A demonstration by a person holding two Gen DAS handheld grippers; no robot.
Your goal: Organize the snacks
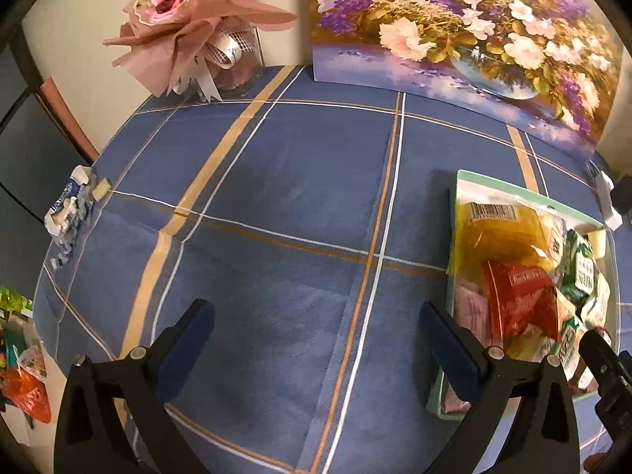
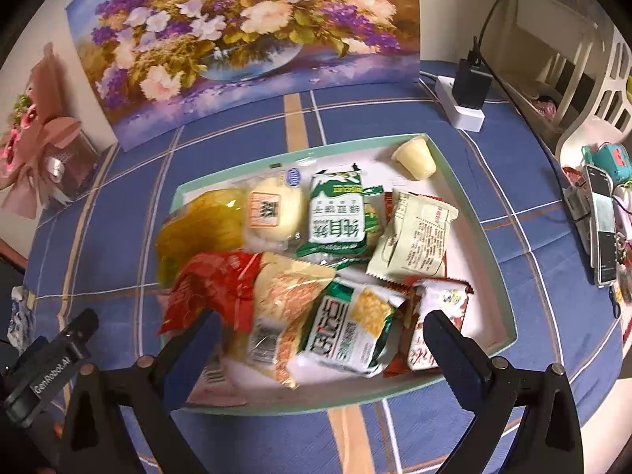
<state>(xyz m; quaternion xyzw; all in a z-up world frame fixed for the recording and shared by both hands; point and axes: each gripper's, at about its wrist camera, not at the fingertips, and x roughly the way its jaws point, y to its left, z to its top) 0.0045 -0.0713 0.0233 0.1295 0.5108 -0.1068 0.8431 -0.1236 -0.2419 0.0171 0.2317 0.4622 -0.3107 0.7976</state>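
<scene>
Both grippers, left [image 1: 316, 339] and right [image 2: 322, 345], gaped empty over a blue plaid tablecloth [image 1: 276, 197]; one tray [image 2: 509, 331] held roughly ten snack packets; one flower painting [image 2: 245, 39] stood behind.

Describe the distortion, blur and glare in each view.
Left wrist view: fisheye bends the tablecloth stripes, dark corners, tray snacks slightly soft. Right wrist view: tray rim bows outward, glare on the yellow bag, near packets blurred.
</scene>
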